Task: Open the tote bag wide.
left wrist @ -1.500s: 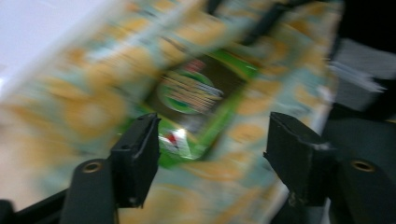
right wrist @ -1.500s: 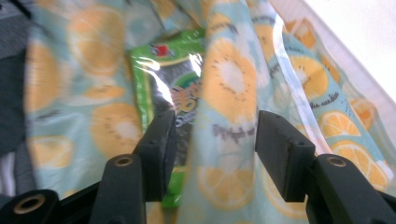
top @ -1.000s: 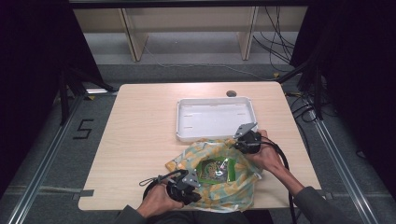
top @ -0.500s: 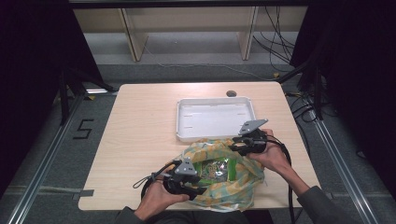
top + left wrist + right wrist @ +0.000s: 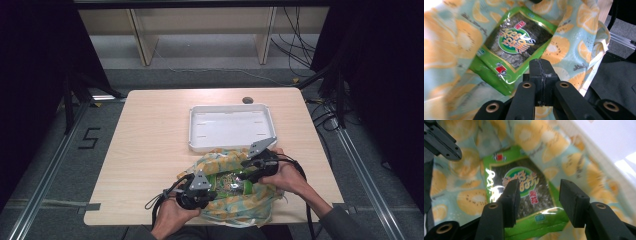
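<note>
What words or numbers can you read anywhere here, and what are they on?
"5": marked on the floor left of the table.
Green snack packet in the fruit-print bag: big curly lettering on its round logo, not legible to me; small red labels too blurred.
Bag: small cursive word beside a fruit slice, too blurred to read.

The right claw (image 5: 248,170) has swung in from the bag's (image 5: 235,202) far edge and dipped into its mouth — jaws apart over the green packet (image 5: 227,181); the left claw (image 5: 212,189) crept inward.
</note>
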`<state>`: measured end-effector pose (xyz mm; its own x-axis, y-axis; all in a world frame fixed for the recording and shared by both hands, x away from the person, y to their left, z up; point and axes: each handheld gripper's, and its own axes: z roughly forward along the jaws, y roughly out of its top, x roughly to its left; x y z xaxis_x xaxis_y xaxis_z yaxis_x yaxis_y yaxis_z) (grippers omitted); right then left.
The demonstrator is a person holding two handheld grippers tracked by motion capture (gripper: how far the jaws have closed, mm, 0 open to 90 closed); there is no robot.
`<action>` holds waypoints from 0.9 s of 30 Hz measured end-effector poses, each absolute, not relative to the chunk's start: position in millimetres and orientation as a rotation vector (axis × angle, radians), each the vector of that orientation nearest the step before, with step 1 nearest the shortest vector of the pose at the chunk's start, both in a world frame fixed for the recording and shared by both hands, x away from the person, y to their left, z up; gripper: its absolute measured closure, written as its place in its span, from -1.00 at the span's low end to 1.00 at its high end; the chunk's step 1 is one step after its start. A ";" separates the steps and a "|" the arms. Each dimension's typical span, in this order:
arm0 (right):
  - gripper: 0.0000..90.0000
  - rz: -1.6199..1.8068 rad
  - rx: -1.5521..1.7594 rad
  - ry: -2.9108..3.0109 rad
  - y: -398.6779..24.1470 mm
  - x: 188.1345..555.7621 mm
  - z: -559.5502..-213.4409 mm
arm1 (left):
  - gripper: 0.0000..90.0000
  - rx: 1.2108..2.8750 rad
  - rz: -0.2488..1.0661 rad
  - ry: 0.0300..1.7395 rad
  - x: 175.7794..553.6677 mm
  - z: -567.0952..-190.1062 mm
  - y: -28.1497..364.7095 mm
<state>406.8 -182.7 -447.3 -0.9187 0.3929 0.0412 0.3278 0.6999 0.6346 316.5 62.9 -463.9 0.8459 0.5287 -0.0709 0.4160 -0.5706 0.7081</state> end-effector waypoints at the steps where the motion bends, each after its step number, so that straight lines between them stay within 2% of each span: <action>1: 0.15 0.984 0.630 2.825 -181.4 406.9 -449.6 | 0.97 2.256 0.179 0.697 315.9 -465.3 61.2; 13: 0.10 0.882 0.657 2.878 -175.0 421.7 -469.8 | 0.99 2.305 0.165 0.704 323.9 -478.3 50.8; 15: 0.03 0.869 0.667 2.886 -175.5 423.1 -471.8 | 0.99 2.302 0.154 0.729 323.7 -479.9 48.3; 19: 0.01 0.872 0.719 2.891 -175.9 425.8 -474.6 | 0.99 2.347 0.151 0.690 327.0 -481.2 46.6; 27: -0.02 0.868 0.763 2.915 -176.3 430.7 -477.7 | 0.99 2.320 0.152 0.724 329.2 -485.1 42.9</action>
